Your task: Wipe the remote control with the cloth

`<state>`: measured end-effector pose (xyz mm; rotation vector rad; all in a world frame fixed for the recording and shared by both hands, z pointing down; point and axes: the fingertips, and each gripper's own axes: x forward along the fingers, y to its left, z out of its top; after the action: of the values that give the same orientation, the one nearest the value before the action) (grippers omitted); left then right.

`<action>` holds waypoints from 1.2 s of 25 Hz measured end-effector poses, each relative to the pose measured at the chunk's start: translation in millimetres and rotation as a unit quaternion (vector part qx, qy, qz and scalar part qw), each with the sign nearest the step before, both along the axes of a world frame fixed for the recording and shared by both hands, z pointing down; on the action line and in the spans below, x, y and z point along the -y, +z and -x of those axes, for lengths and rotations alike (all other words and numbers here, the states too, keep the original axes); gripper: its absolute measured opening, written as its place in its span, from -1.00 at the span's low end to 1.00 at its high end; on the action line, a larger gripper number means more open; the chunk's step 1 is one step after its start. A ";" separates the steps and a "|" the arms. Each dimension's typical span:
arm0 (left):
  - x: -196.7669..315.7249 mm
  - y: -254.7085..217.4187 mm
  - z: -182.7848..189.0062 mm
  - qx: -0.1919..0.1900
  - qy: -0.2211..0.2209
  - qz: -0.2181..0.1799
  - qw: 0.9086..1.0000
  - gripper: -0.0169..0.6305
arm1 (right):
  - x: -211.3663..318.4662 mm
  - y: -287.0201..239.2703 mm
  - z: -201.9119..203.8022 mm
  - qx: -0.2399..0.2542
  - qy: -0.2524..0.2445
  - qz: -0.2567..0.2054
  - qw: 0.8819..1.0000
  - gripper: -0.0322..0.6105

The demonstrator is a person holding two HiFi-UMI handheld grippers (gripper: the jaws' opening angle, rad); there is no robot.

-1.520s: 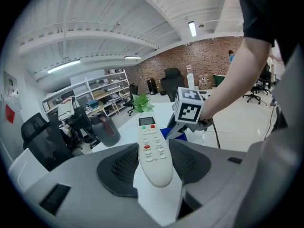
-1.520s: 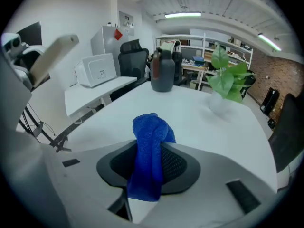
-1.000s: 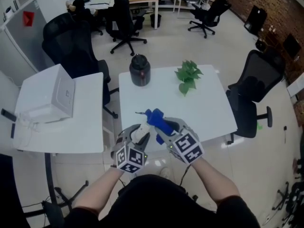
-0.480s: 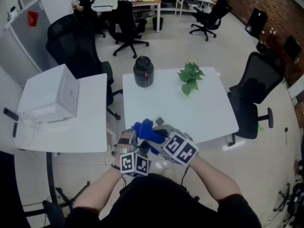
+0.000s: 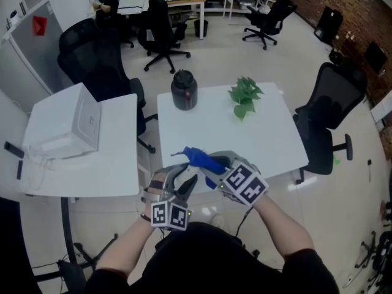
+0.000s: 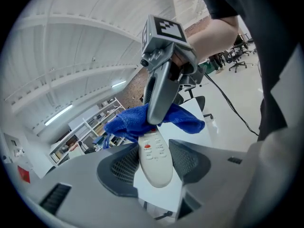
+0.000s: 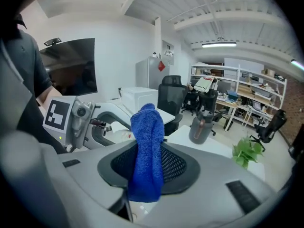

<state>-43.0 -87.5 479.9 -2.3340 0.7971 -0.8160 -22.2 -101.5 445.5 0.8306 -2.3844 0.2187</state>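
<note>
Left tongs (image 6: 156, 169) stand partly open, clamped on the remote (image 6: 153, 151) near its lower end. Right tongs (image 7: 148, 170) pinch the cloth (image 7: 146, 146), which lies over the remote's far end. Both hang in the air at the tabletop's (image 5: 257, 133) front edge. With only its tail gripped, a hard stroke could lever the remote out and drop it. The bunched cloth might also slip its pinch.

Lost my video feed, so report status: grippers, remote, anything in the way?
Left gripper shut on remote control. Right gripper shut on cloth. Cloth draped over remote's far end. Nothing in the way.
</note>
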 end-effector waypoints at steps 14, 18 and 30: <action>-1.4 -12.5 -3.3 -0.010 0.009 -0.011 1.000 -0.31 | -41.1 -10.7 54.3 0.012 -0.105 0.031 0.994 -0.52; -5.8 -12.2 0.8 -0.012 0.011 -0.018 1.000 -0.31 | -35.0 -9.3 42.4 -0.002 -0.084 0.023 0.996 -0.52; -14.8 -5.1 8.2 -0.016 0.025 -0.019 0.999 -0.31 | 6.4 -13.6 -14.4 -0.013 0.017 -0.014 1.000 -0.52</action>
<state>-51.3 -72.6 474.8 -2.3297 0.7569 -0.7376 -7.8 -107.9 431.9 0.8819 -2.3556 0.1868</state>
